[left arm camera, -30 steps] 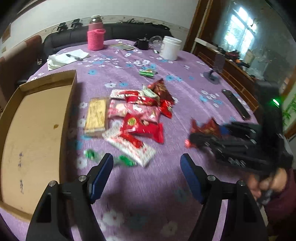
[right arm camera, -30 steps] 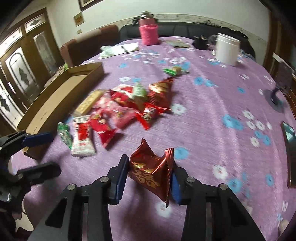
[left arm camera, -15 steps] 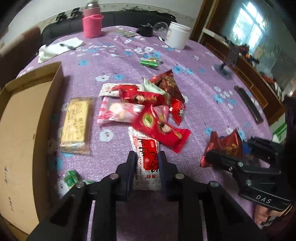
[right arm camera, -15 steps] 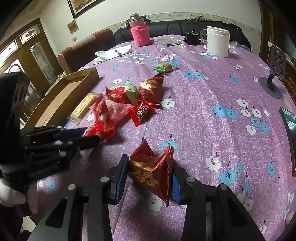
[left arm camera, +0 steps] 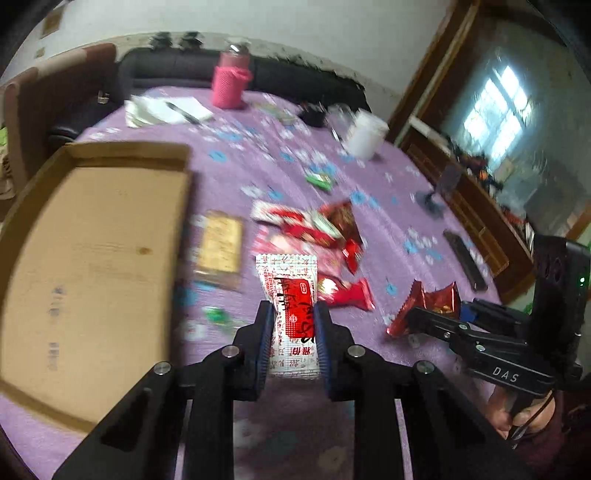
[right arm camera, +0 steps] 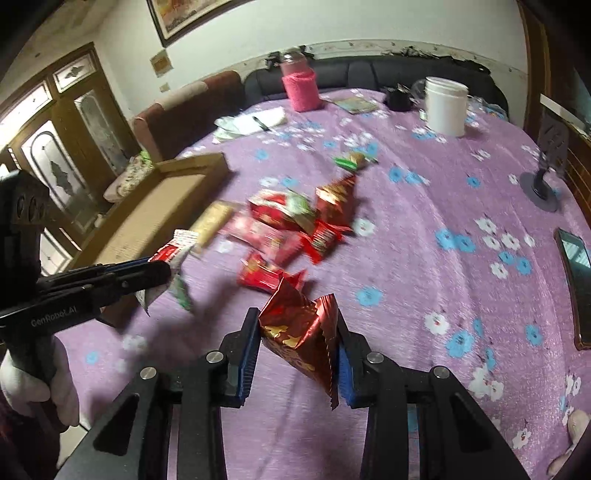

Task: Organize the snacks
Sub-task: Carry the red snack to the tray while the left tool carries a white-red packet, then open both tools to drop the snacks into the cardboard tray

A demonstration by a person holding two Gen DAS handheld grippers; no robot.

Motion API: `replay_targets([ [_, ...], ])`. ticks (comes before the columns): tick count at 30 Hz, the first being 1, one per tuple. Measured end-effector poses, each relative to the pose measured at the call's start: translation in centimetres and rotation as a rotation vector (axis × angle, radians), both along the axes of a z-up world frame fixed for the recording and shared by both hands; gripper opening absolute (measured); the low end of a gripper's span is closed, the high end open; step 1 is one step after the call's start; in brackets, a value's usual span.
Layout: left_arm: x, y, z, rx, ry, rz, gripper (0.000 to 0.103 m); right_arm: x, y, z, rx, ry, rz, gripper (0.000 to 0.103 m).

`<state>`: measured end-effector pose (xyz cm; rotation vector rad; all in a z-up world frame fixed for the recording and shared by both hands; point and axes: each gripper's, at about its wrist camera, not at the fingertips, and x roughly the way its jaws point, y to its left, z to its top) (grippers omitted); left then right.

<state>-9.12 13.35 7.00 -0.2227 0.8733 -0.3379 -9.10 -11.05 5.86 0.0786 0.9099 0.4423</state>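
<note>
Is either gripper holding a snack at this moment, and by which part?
Both. The left gripper clamps the white-and-red packet across its lower half; the right gripper's closing jaws pinch the red-gold foil packet by its sides.

Left gripper (left arm camera: 293, 332): black frame, blue ribbed pads, silver screws, "GenRobot.AI" lettering. Right gripper (right arm camera: 297, 347): same build, "DAS" lettering, green indicator light. Left hand (right arm camera: 40, 387): white glove, dark red sleeve.

We are in a home living room: a black sofa (right arm camera: 369, 75) behind the table (right arm camera: 424, 229) with its floral purple cloth, a framed picture (right arm camera: 192, 14), carved wooden doors (right arm camera: 66, 122).
</note>
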Motion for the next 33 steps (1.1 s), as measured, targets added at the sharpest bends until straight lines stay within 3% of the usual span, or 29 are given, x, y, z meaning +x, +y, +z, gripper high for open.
replay_targets([
  [4,-0.8,4.6,1.4,-0.005,-0.034,0.102,0.022,0.5,3.1,2.0,0.055,-0.004,0.070,0.039],
  [9,-1.8,10.7,0.8,-0.005,-0.028,0.255,0.022,1.1,10.3,3.1,0.087,0.000,0.198,0.040],
  [17,-2.6,19.1,-1.2,-0.014,0.040,0.450,0.023,3.1,23.2,1.5,0.087,0.045,0.386,0.040],
  [20,-3.4,21.2,-0.7,-0.040,0.039,0.481,0.033,3.9,26.3,0.4,0.042,0.058,0.415,0.040],
  [22,-4.5,22.2,0.4,-0.051,0.015,0.508,0.045,4.0,27.8,-0.1,0.016,0.057,0.437,0.041],
  [26,-8.4,23.9,3.7,-0.051,-0.072,0.583,0.053,3.5,28.5,-0.3,0.027,0.018,0.454,0.041],
  [28,-10.4,24.2,5.1,-0.043,-0.116,0.622,0.059,2.8,28.0,0.1,0.057,-0.032,0.441,0.041],
  [33,-14.3,24.1,8.1,-0.006,-0.192,0.724,0.061,0.3,27.2,1.5,0.074,-0.211,0.399,0.041],
])
